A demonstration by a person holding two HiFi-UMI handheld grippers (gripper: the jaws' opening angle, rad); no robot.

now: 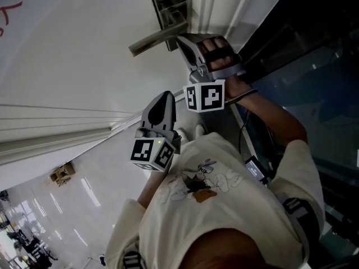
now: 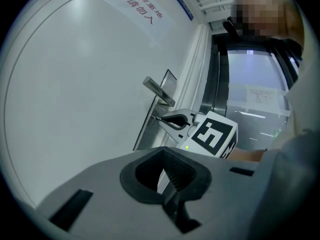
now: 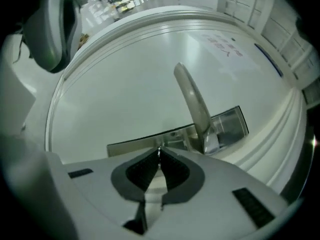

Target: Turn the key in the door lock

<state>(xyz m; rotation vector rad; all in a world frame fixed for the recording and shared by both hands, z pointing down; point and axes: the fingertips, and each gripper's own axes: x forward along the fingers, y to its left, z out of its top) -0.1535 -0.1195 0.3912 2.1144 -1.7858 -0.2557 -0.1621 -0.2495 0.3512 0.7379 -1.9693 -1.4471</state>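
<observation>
**A:** We're facing a white door with a dark glass panel beside its frame. Where's the key?

**B:** It's in the lock plate at the door's edge, on the same plate as the lever handle. The key shows only as a thin sliver of metal straight ahead of our right gripper, whose pads are pinched together on it.

**A:** So which way does its long axis run?

**B:** As we read it, straight out of the door and in line with the gripper. Any turn we make would be a roll about that line, not a push sideways. The handle sits close, so we judge it's the one thing the gripper body could brush against.

**A:** And the other hand?

**B:** Our left gripper hangs well back from the door, its jaws pressed together on nothing. The right is plainly the nearer one.

**A:** Do the views agree?

**B:** They fill each other in. The head view hides the key behind the right gripper. The left gripper view shows from the side that the tips meet the plate just under the handle. Only the right gripper view shows metal between the pads.
</observation>
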